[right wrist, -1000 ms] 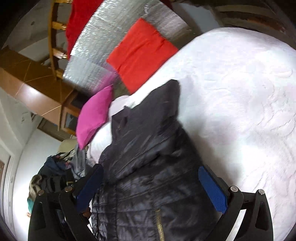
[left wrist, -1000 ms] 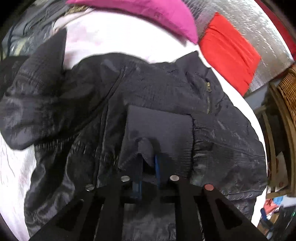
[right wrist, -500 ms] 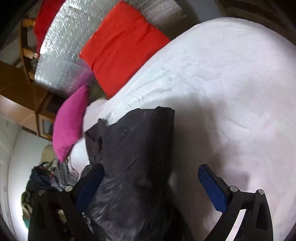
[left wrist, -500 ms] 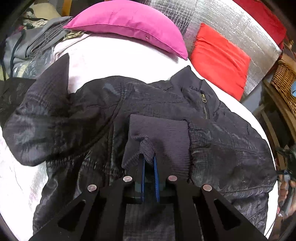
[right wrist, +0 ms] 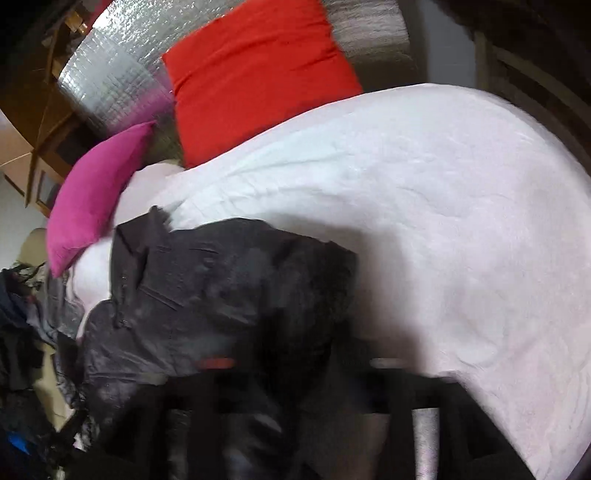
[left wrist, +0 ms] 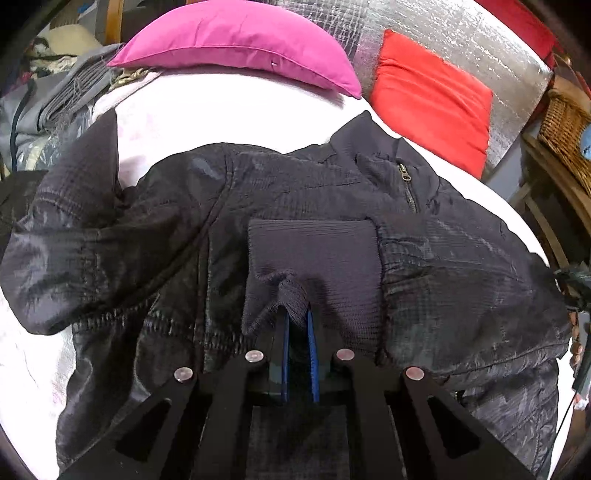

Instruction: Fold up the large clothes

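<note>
Across the middle of a white bedspread (right wrist: 424,184) lies a dark navy quilted jacket (left wrist: 258,206), chest up, its zipped collar pointing toward the headboard. One sleeve is folded over the chest, and its ribbed knit cuff (left wrist: 317,258) sits at the jacket's centre. The left gripper (left wrist: 297,321) is clamped on the near edge of that cuff, its blue pads nearly together with a pinch of knit between them. The other sleeve bulges out past the jacket's left edge.

In the right wrist view the picture is blurred; the right gripper (right wrist: 314,391) has just been widening its jaws and stands spread over the jacket's right edge, with nothing visibly pinched.

Bare white bedspread stretches wide beyond the jacket's right edge. A magenta cushion (left wrist: 236,44) and a red cushion (left wrist: 428,96) lie at the head, against a silver quilted backing (left wrist: 454,33). Heaped clothes (left wrist: 48,103) crowd the bed's left side; a wicker basket (left wrist: 565,125) stands off the right side.
</note>
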`<action>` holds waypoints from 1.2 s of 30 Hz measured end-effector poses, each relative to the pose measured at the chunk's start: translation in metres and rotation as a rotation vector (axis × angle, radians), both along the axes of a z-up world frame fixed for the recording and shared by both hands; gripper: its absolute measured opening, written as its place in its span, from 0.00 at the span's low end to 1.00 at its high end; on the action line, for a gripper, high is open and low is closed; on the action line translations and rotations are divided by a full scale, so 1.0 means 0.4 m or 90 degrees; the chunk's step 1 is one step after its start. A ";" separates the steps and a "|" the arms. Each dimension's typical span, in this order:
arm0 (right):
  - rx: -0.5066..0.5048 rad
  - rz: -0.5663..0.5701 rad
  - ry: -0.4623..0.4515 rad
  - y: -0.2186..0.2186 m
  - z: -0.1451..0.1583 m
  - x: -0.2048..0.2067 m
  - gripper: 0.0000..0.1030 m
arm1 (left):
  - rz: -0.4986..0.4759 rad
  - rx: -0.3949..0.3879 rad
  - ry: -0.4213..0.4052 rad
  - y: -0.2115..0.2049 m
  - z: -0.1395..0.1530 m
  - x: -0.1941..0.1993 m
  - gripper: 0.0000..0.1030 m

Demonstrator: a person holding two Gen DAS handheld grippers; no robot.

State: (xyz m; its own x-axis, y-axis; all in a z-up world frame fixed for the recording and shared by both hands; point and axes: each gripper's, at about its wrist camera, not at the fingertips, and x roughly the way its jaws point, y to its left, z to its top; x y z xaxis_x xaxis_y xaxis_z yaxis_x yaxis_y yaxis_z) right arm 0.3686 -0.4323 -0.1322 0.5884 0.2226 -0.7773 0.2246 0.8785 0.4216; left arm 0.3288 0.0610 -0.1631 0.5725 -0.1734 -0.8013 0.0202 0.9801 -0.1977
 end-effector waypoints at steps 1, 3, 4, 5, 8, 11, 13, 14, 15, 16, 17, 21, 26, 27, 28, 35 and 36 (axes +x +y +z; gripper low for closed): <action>0.030 -0.020 -0.019 -0.013 0.011 -0.032 0.95 | -0.002 0.000 0.002 0.001 0.002 0.001 0.09; 0.074 -0.012 -0.036 -0.012 0.029 -0.076 0.95 | -0.005 -0.007 0.007 0.006 0.001 0.006 0.10; 0.078 0.007 -0.040 0.003 0.041 -0.106 0.95 | -0.006 -0.011 0.009 0.010 0.000 0.007 0.11; 0.073 0.026 -0.041 0.025 0.048 -0.137 0.95 | -0.005 -0.015 0.009 0.013 0.000 0.007 0.12; 0.053 0.067 -0.010 0.079 0.033 -0.188 0.92 | -0.005 -0.017 0.007 0.017 -0.003 0.008 0.12; -0.002 0.098 0.042 0.116 -0.007 -0.183 0.25 | -0.011 -0.015 0.011 0.017 -0.003 0.009 0.13; -0.027 0.088 0.035 0.108 -0.005 -0.176 0.25 | -0.022 -0.025 0.018 0.015 -0.001 0.011 0.16; -0.017 0.079 0.040 0.099 -0.010 -0.171 0.25 | -0.024 -0.020 0.019 0.011 0.000 0.012 0.17; -0.009 0.072 0.042 0.094 -0.011 -0.174 0.26 | -0.025 -0.012 0.019 0.007 0.002 0.012 0.17; -0.018 0.058 0.038 0.094 -0.008 -0.180 0.29 | -0.023 -0.008 0.020 0.005 0.004 0.011 0.18; -0.035 0.053 0.033 0.100 0.000 -0.188 0.45 | -0.020 -0.006 0.023 0.005 0.007 0.009 0.18; -0.082 0.023 -0.009 0.119 0.090 -0.247 0.79 | -0.006 -0.001 0.015 0.021 0.041 -0.016 0.40; 0.001 0.069 -0.105 0.156 0.194 -0.283 0.79 | 0.015 0.009 -0.063 0.036 0.126 -0.064 0.59; 0.039 0.094 -0.111 0.172 0.196 -0.277 0.79 | 0.013 0.011 -0.078 0.031 0.140 -0.070 0.60; 0.067 0.109 -0.109 0.182 0.189 -0.269 0.79 | 0.008 0.015 -0.091 0.018 0.149 -0.074 0.64; 0.139 0.080 0.004 0.156 -0.033 -0.184 0.78 | -0.076 0.101 -0.006 -0.133 0.023 0.007 0.71; 0.153 0.076 0.001 0.151 -0.040 -0.182 0.78 | -0.080 0.113 0.015 -0.143 0.000 0.018 0.73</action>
State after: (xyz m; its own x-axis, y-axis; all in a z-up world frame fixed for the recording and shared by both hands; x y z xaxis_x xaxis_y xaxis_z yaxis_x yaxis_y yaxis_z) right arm 0.2956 -0.3719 -0.1484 0.5458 0.4686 -0.6946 0.1259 0.7738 0.6208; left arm 0.3361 0.0037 -0.1632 0.5360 -0.0972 -0.8386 0.1414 0.9897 -0.0243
